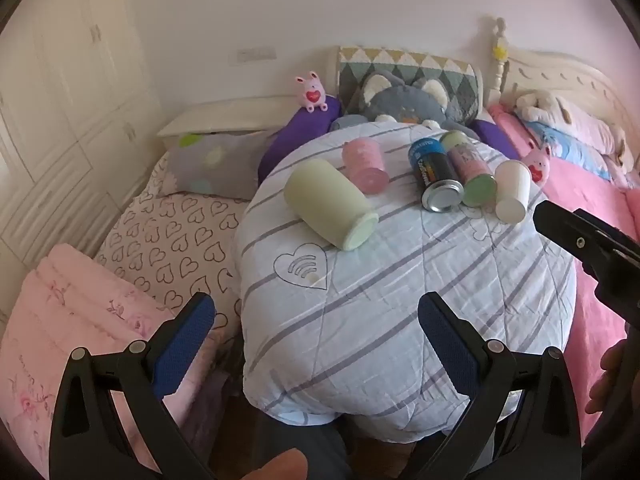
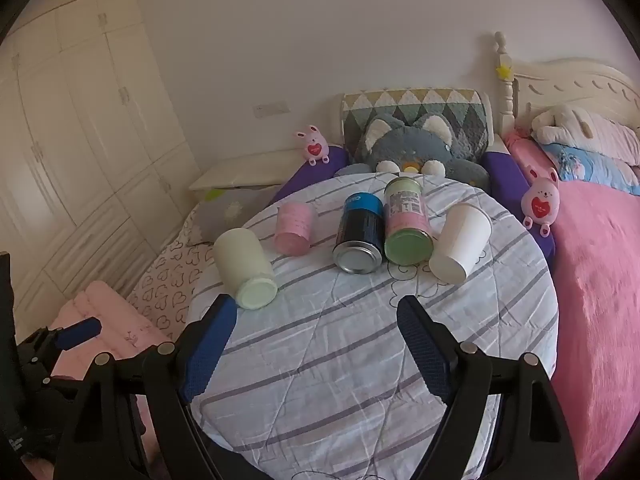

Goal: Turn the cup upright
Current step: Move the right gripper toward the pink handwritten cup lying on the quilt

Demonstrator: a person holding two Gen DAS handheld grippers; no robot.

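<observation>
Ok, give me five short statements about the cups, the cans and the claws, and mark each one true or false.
1. The white paper cup lies on its side. True.
2. The right claw grips the pale green cup. False: it is open and holds nothing.
3. The blue can lies beside the green-and-pink can. True.
4. The pink cup stands upright. False: it lies tipped over.
5. The left claw is open. True.
</observation>
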